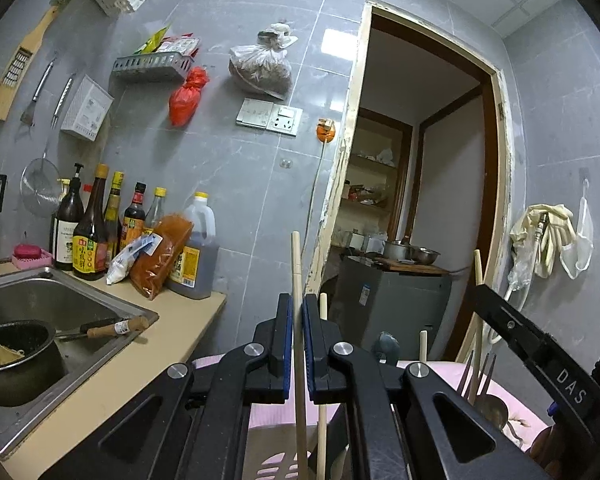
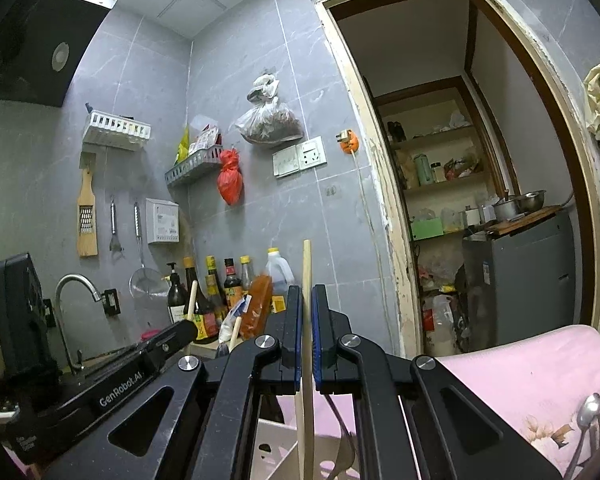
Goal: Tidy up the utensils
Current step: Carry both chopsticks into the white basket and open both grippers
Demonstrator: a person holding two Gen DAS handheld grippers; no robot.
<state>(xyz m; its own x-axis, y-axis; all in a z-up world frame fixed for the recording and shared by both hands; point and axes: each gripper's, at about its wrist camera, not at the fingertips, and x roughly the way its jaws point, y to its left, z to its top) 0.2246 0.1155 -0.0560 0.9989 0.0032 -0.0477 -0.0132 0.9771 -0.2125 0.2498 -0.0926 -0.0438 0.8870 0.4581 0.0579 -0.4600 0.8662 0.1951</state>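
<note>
While each gripper, left (image 1: 298, 344) and right (image 2: 307, 340), pinches its own upright chopstick (image 1: 296, 272) (image 2: 307, 276), keep both vertical and lower them straight into the pale holder (image 2: 278, 446) beneath your fingers.

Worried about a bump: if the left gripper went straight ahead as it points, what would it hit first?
Probably the door frame by the grey wall; the left gripper, shut on a chopstick, has open air before it. Depth unclear.

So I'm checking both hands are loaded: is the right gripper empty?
No, the right gripper is shut on an upright wooden chopstick clamped between its blue pads.
</note>
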